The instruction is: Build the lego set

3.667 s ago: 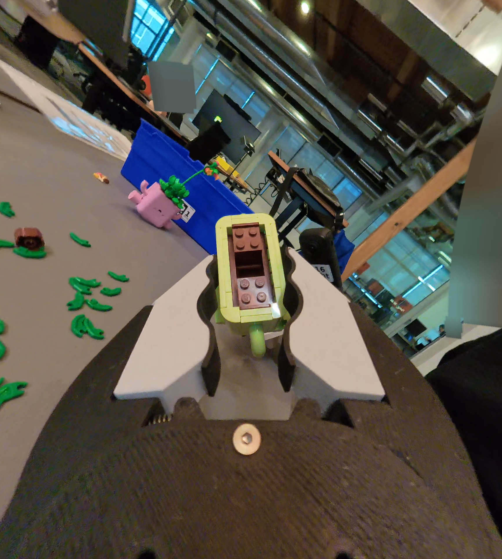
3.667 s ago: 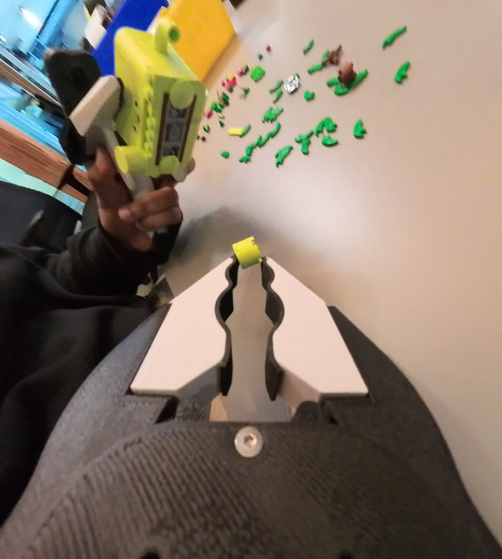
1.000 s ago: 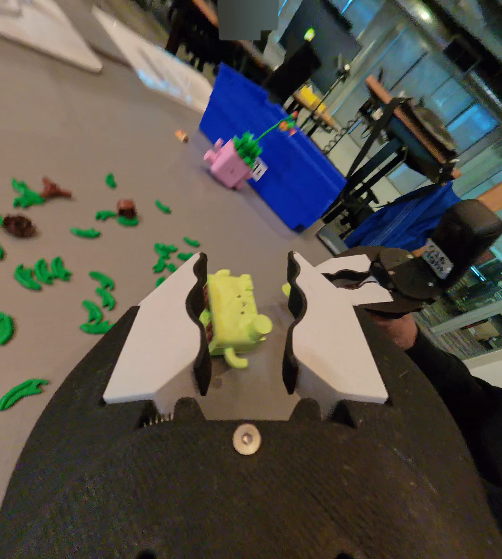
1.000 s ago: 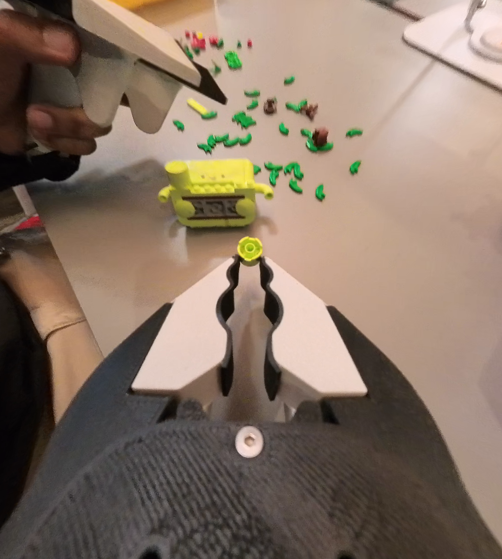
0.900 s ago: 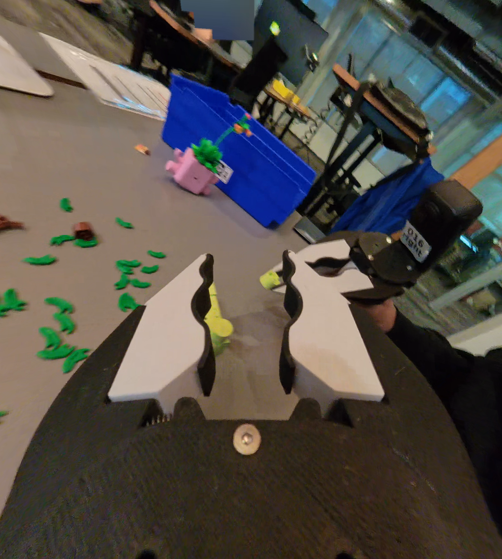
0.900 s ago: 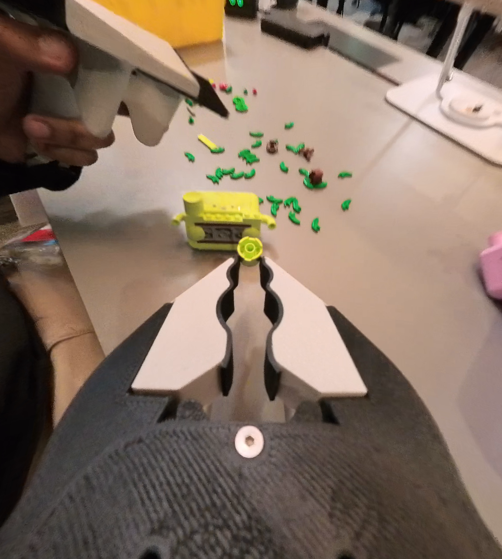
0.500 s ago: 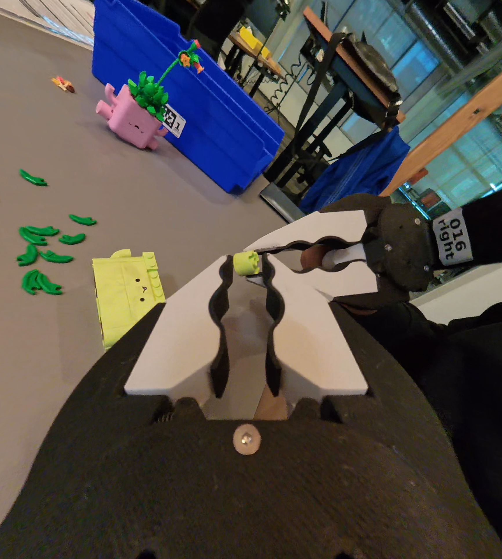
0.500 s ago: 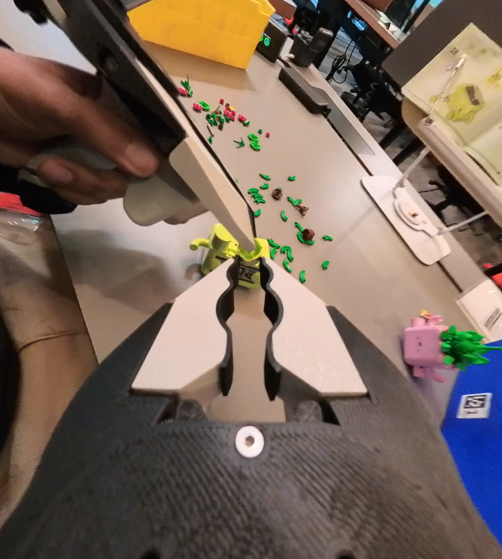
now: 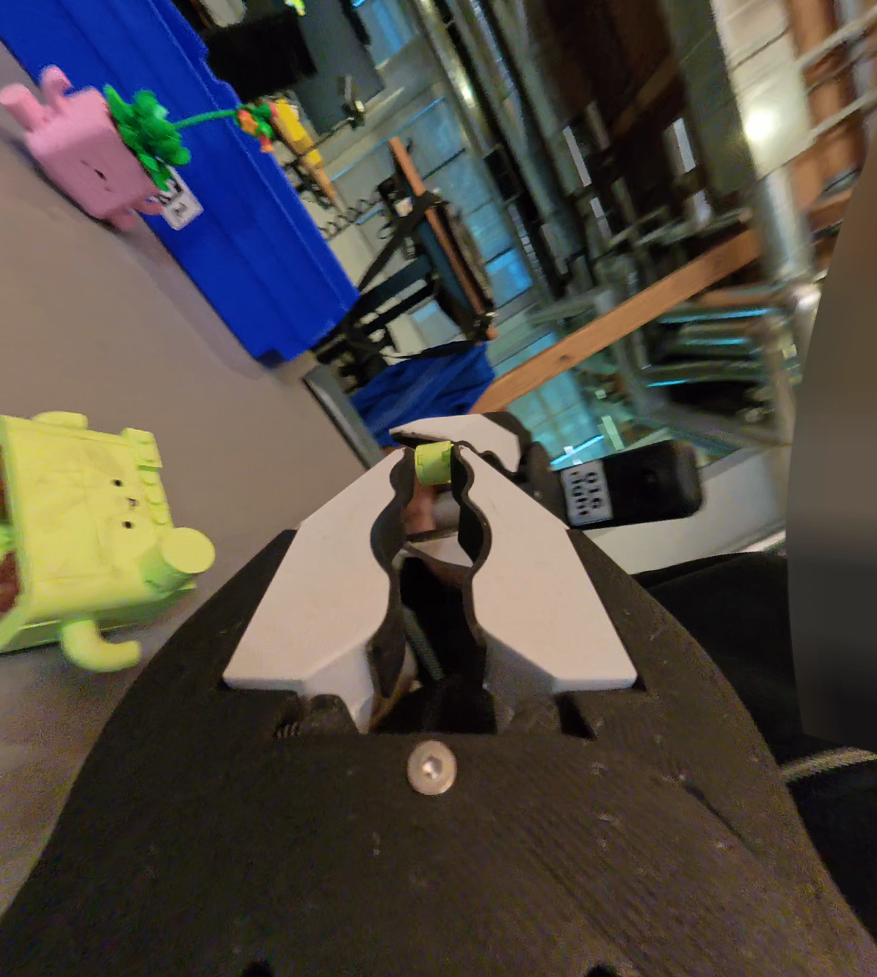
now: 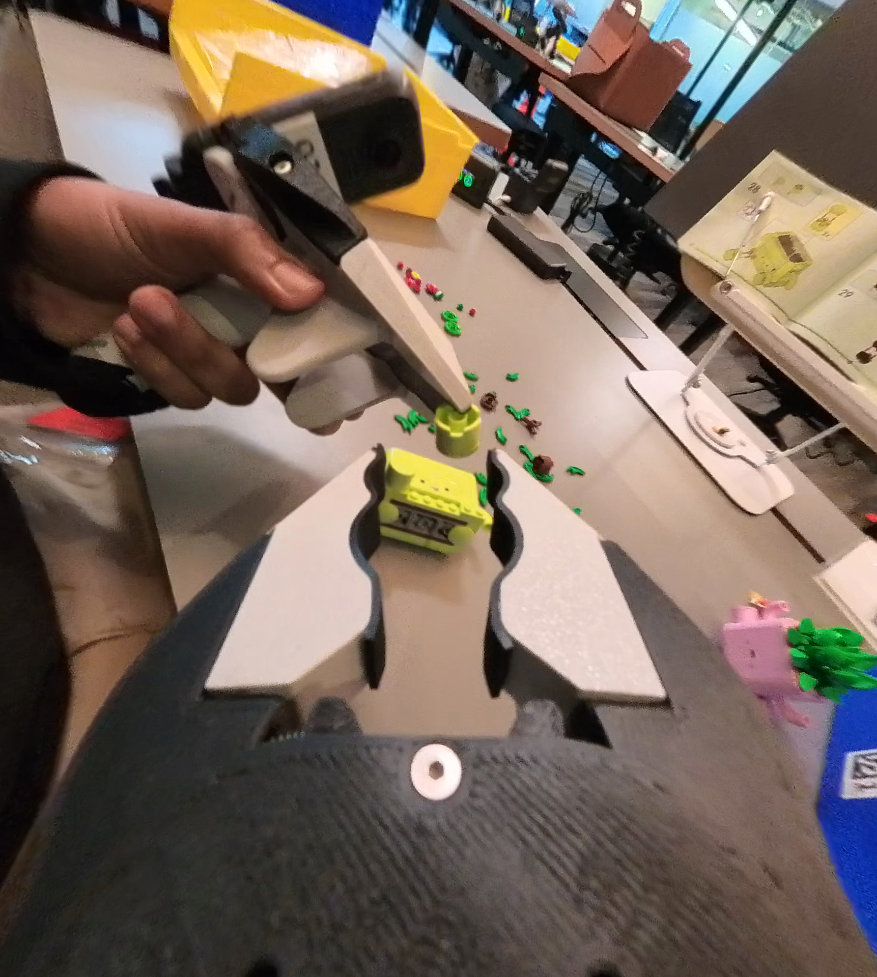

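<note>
My left gripper [image 9: 432,459] is shut on a small lime round lego piece [image 9: 433,465] at its fingertips, held in the air. The right wrist view shows the same piece [image 10: 457,431] pinched by the left gripper [image 10: 452,407] just beyond my right gripper [image 10: 434,457], which is open and empty. The right gripper's white finger [image 9: 457,429] shows right behind the piece in the left wrist view. The lime lego body [image 9: 66,528] with brown bricks inside lies on its side on the grey table; it also shows between the right fingers [image 10: 428,510].
A pink lego model with a green plant [image 9: 92,153] stands by a blue bin [image 9: 224,201], also in the right wrist view [image 10: 758,666]. Several green leaf pieces [image 10: 510,417] lie scattered beyond the body. A yellow bin [image 10: 320,106] and an instruction booklet on a stand [image 10: 806,296] are farther back. My two grippers' fingertips are within a few centimetres of each other.
My left gripper set the lime body down on the table, then closed on the small lime round piece held by the right gripper. The right gripper opened and let the piece go.
</note>
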Tool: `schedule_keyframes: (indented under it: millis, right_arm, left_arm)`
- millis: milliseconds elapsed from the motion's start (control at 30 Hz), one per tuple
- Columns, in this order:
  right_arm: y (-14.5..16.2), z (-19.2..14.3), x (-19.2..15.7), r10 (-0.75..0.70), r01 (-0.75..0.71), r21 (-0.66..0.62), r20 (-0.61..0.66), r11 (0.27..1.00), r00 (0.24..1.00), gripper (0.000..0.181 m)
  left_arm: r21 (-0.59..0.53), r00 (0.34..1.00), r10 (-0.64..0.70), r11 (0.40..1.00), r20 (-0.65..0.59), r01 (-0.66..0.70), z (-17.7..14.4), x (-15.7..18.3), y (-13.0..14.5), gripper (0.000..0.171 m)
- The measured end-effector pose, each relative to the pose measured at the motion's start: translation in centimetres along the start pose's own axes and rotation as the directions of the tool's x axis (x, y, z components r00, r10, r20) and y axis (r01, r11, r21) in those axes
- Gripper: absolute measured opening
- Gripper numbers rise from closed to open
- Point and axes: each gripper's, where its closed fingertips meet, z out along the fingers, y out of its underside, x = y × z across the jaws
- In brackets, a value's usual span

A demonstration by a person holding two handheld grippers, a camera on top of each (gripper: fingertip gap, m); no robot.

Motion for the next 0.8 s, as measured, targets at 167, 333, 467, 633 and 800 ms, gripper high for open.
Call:
schedule_keyframes:
  millis: [167,333,467,633,800]
  right_arm:
    - [-2.8,-1.2,0.3,0.02,-0.02,0.194,0.0,0.981,1.0,0.021]
    - [-4.3,-2.3,0.4,0.026,-0.03,0.25,0.018,0.968,0.999,0.014]
    - [-3.1,-2.0,1.0,0.04,-0.041,0.15,0.009,0.988,0.999,0.014]
    - [-1.3,-1.6,0.6,0.008,-0.008,-0.01,0.033,1.0,0.999,0.014]
    - [-1.3,-1.4,0.0,-0.089,0.09,-0.044,0.021,0.995,0.996,0.014]
  left_arm:
    - [-0.024,0.956,-0.206,0.978,-0.211,0.205,0.3,2.6,0.1,0.009]
    - [-0.043,0.926,-0.246,0.969,-0.286,0.244,0.3,4.0,0.1,0.01]
    - [0.069,0.993,-0.042,0.996,-0.109,0.05,-0.4,2.5,-1.0,0.029]
    - [-0.1,0.899,0.401,0.916,0.177,-0.389,0.0,1.6,0.6,0.041]
    - [-0.104,0.918,0.357,0.933,0.17,-0.344,0.3,1.5,1.2,0.012]
